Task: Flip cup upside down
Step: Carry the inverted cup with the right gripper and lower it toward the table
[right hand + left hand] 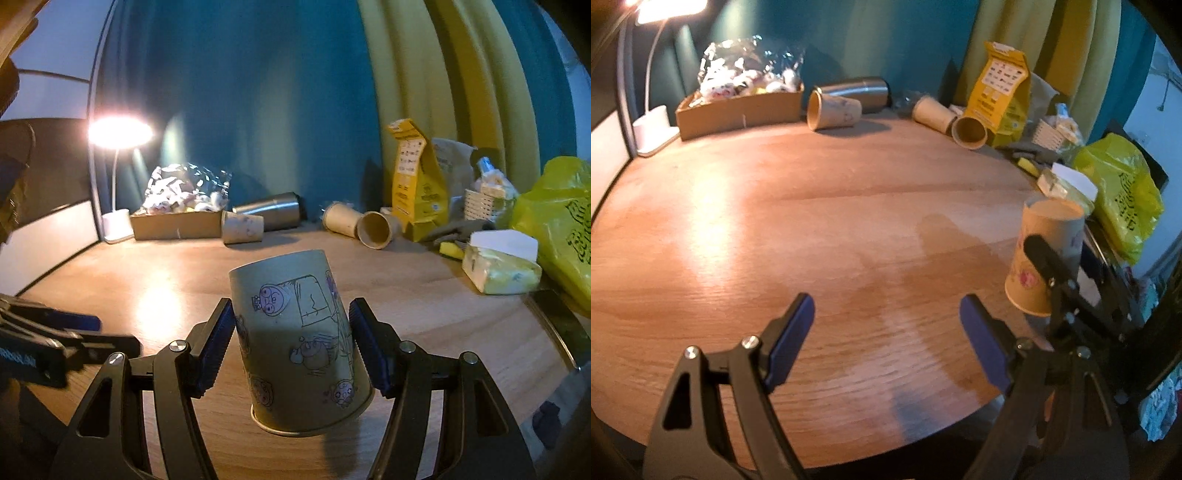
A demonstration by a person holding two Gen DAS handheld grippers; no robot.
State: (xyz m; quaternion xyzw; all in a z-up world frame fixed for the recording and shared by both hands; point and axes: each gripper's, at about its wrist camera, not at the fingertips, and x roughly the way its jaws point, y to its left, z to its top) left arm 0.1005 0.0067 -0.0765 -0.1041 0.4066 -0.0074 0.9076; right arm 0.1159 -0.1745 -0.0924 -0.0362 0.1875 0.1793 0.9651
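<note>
A paper cup (299, 347) with purple cartoon prints is upside down, mouth downward and slightly tilted, held just above the wooden table (424, 306). My right gripper (293, 347) is shut on its sides with both blue pads pressed against it. In the left wrist view the same cup (1043, 254) shows at the right edge, held by the right gripper's black fingers (1049, 266). My left gripper (886, 332) is open and empty, low over the table (812, 221), left of the cup.
Several paper cups lie on their sides at the back (242, 229) (375, 229), beside a steel tumbler (269, 210). A cardboard box (177, 225), lamp (118, 136), yellow packet (413, 184), tissue pack (498, 269) and yellow bag (561, 229) line the back and right.
</note>
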